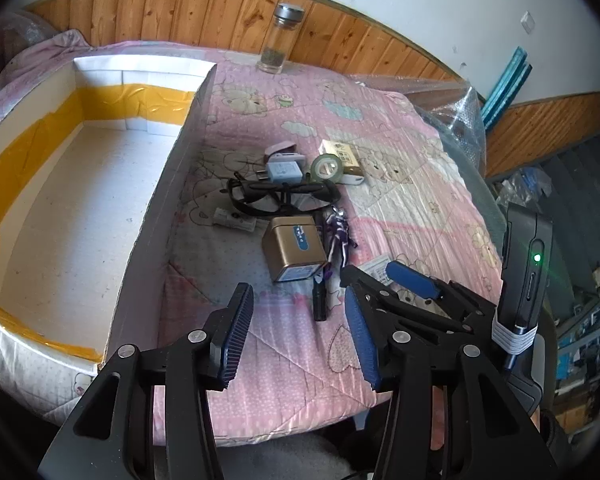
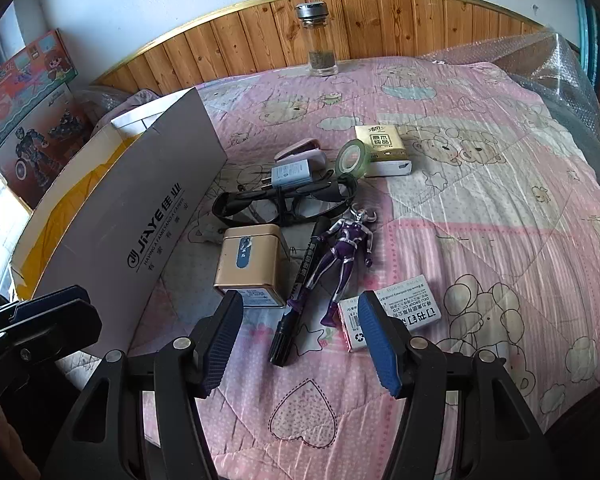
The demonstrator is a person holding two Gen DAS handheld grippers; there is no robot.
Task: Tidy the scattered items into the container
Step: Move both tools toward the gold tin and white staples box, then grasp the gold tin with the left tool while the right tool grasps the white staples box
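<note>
No item is in the box (image 1: 80,184) yet; its white floor lies bare, so the tidying appears to be at its very start. The box sits on the bed (image 2: 480,208), and the scattered items lie in a cluster just beside its long printed wall.

Both tools hang over the near edge of that cluster. The left hand-held gripper (image 1: 300,332) has its jaws spread with nothing between them, nearest the box. The right hand-held gripper (image 2: 304,340) is also spread wide and empty, farther from the box, with the marker (image 2: 300,292) lying between its fingers in the view.

The next move likely calls for lowering one tool onto a near item, the marker or the gold tin (image 2: 254,266), closing on it, and carrying it over the box wall.

Farther along the box wall lie the glasses (image 2: 284,204), a charger (image 2: 292,174), a tape roll (image 2: 350,158) and a tissue pack (image 2: 382,150). The purple figure (image 2: 346,252) and a small staple box (image 2: 392,312) lie beyond the marker, away from the box.

The box wall reads "JIAYE" with "HAVING A FAMILY AND A CAREER" beneath. The staple box carries "DELI GROUP CO. LTD". Chinese characters show on the tissue pack and marker.
</note>
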